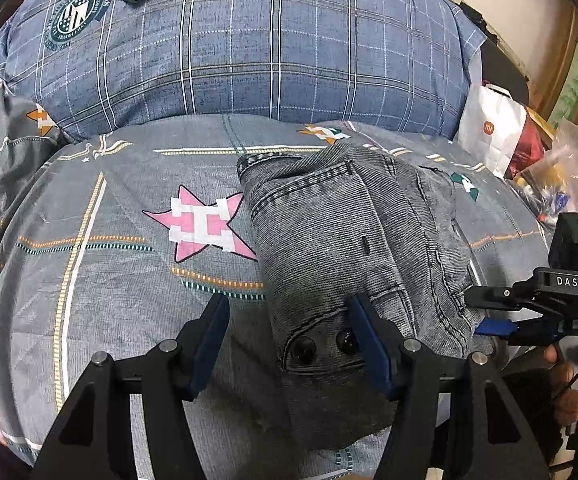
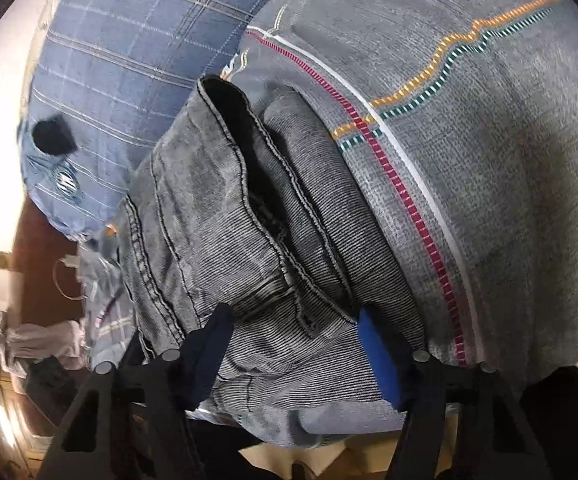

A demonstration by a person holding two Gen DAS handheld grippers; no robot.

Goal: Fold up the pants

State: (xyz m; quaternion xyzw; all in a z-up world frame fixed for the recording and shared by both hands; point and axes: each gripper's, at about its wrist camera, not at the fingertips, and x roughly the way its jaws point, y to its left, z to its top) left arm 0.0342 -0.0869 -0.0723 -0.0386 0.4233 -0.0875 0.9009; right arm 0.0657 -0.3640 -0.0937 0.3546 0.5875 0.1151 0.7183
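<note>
- lay already folded into a thick bundle: grey jeans (image 1: pixel 341 248) on the patterned bedsheet (image 1: pixel 101 280), close to the bed's near edge, right of the pink star (image 1: pixel 205 226).
- looked nearly done; perhaps one last fold or tidying left.
- ran lengthwise from near edge toward the plaid pillow (image 1: pixel 249 48), waistband buttons nearest.
- left gripper (image 1: pixel 289 332): spread wide, empty, straddling the waistband.
- right gripper (image 2: pixel 295 336): also wide, gripping nothing, over the bundle's edge.

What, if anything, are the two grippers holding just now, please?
Nothing: the left gripper and right gripper both stand open over the folded jeans.
</note>
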